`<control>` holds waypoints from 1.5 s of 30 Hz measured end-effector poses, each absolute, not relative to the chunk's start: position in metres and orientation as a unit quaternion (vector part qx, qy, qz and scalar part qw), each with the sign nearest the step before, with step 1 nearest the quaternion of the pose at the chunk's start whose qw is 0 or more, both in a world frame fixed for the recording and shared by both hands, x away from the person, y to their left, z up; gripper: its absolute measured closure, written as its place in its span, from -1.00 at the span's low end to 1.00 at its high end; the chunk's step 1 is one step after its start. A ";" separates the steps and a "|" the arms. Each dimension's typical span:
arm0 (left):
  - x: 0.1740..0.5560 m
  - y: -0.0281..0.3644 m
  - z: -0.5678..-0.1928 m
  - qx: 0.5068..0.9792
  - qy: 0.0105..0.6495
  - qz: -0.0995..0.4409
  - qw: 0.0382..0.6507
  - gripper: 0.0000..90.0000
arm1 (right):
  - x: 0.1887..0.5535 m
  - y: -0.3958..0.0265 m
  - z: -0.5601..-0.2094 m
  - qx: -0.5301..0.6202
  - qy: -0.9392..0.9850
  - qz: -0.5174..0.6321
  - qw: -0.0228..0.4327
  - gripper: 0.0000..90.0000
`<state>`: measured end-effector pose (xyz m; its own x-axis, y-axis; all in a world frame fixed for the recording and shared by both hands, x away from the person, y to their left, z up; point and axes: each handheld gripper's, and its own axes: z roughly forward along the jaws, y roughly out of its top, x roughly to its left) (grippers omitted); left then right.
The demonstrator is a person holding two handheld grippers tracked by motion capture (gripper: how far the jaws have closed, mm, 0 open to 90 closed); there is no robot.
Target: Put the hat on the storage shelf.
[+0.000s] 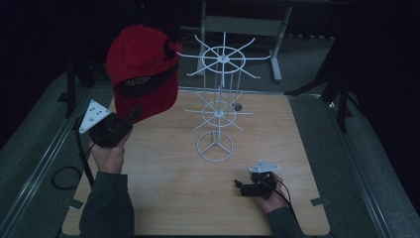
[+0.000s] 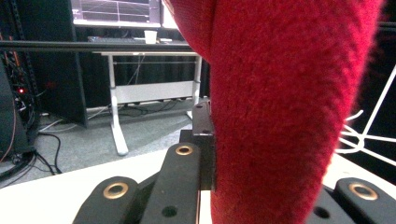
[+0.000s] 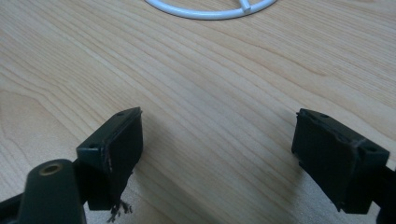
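A red cap (image 1: 142,69) with a black inner band hangs in the air at the upper left, level with the top ring of the white wire rack (image 1: 219,94). My left gripper (image 1: 132,115) is shut on the cap's lower edge; in the left gripper view the red fabric (image 2: 280,112) is pinched between the jaws. The rack stands on its round base (image 1: 215,145) at the table's middle. My right gripper (image 1: 239,186) rests low over the wooden table (image 3: 196,93) at the front right, jaws wide apart with nothing between them; the rack's base ring (image 3: 210,10) lies ahead of it.
The wooden table (image 1: 173,198) is edged by grey carpeted floor and metal rails. A white desk frame (image 1: 237,25) stands behind the table. A black cable (image 1: 64,178) loops on the floor at the left. Bare wood lies in front of the rack.
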<state>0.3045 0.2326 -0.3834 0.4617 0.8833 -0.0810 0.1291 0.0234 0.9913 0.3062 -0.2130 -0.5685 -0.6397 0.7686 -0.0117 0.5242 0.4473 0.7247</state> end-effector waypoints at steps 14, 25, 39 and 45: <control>0.304 0.233 -0.373 0.616 0.400 0.327 0.595 0.89 | 0.306 -0.213 -0.568 0.388 0.833 0.355 0.172 -0.64; 0.303 0.236 -0.368 0.609 0.401 0.330 0.599 0.89 | 0.306 -0.213 -0.568 0.388 0.833 0.355 0.172 -0.64; 0.300 0.236 -0.363 0.604 0.396 0.330 0.608 0.89 | 0.306 -0.213 -0.568 0.388 0.833 0.355 0.172 -0.64; 0.298 0.236 -0.363 0.604 0.393 0.329 0.611 0.89 | 0.306 -0.213 -0.568 0.388 0.833 0.355 0.172 -0.64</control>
